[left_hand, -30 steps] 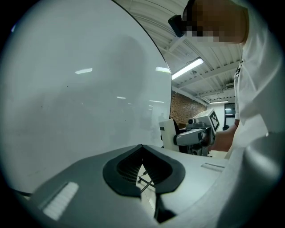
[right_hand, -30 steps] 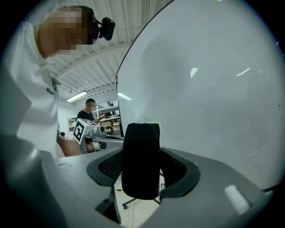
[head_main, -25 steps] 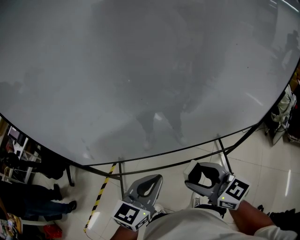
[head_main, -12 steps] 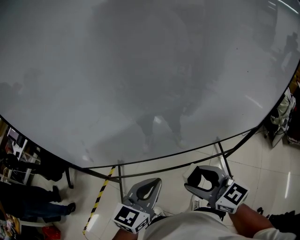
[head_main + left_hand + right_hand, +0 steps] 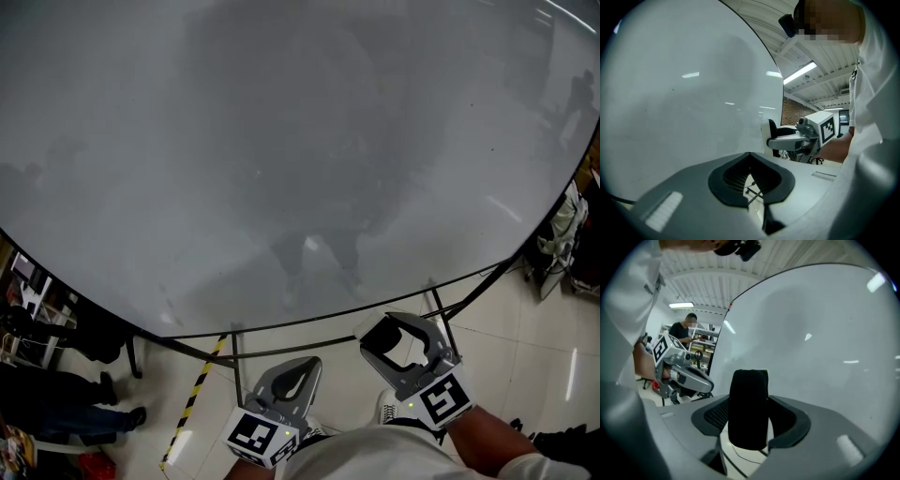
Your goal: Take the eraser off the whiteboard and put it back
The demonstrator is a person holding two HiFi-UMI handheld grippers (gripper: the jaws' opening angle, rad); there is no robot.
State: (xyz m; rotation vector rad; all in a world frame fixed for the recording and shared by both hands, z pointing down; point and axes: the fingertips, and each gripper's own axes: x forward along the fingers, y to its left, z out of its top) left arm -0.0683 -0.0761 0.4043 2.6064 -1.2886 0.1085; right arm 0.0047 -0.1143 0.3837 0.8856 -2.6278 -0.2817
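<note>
The right tongs [image 5: 396, 336] are gripping the black felt block eraser [image 5: 748, 404] between widely spread jaws, just off the large glossy white whiteboard [image 5: 281, 141]. The left tongs [image 5: 750, 159] are resting closed and empty beside them.

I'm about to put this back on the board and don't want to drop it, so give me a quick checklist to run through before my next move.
1. Grip: the right gripper is closed on the black eraser: ok.
2. The left gripper is shut, empty and low beside the right one: ok.
3. The whiteboard is straight ahead of both grippers, with no marks or objects on the part in view: ok.
4. Which face of the eraser points at the board: cannot tell.
5. A bystander stands off to the left, beyond the board's edge: ok.
</note>
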